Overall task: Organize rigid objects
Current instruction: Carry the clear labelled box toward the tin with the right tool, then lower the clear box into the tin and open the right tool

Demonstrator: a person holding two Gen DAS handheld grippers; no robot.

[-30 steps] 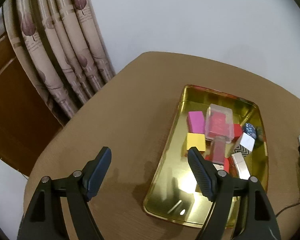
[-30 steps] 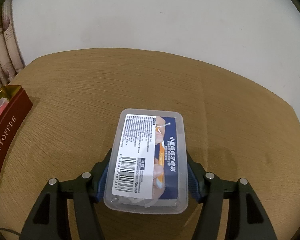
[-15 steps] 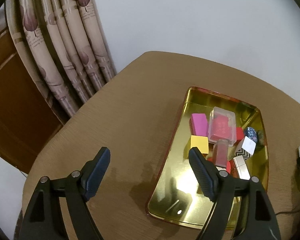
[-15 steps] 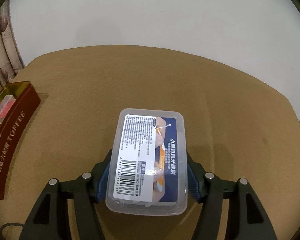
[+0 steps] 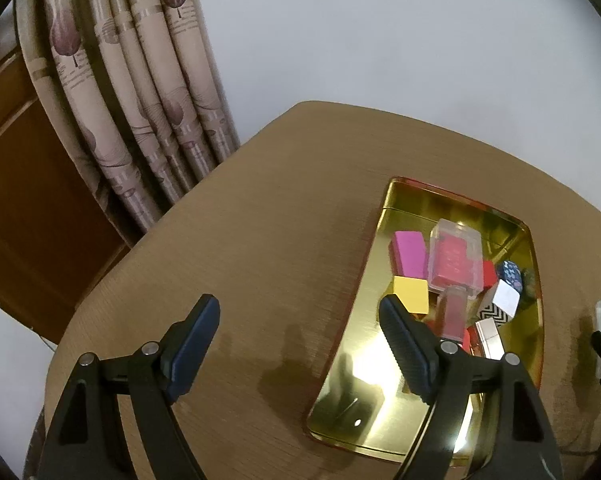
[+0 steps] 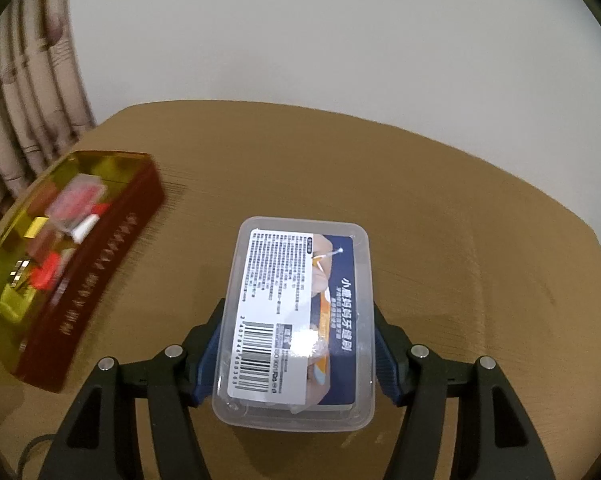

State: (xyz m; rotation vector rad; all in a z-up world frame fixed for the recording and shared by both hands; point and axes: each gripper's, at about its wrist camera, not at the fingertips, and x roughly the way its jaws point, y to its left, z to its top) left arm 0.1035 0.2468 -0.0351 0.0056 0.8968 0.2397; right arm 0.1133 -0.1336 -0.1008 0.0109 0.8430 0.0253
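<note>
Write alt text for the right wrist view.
The right tool grips a clear plastic box with a printed barcode label, held above a brown table. To the left sits a red and gold tin holding small colourful items, blurred; curtains and a white wall lie behind.

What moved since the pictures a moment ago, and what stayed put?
The right gripper, shut on the clear plastic box with the barcode label, carried it toward the gold-lined red tin, which now shows far more in that view. The left gripper stayed open and empty; the small blocks in the tin kept their places.
</note>
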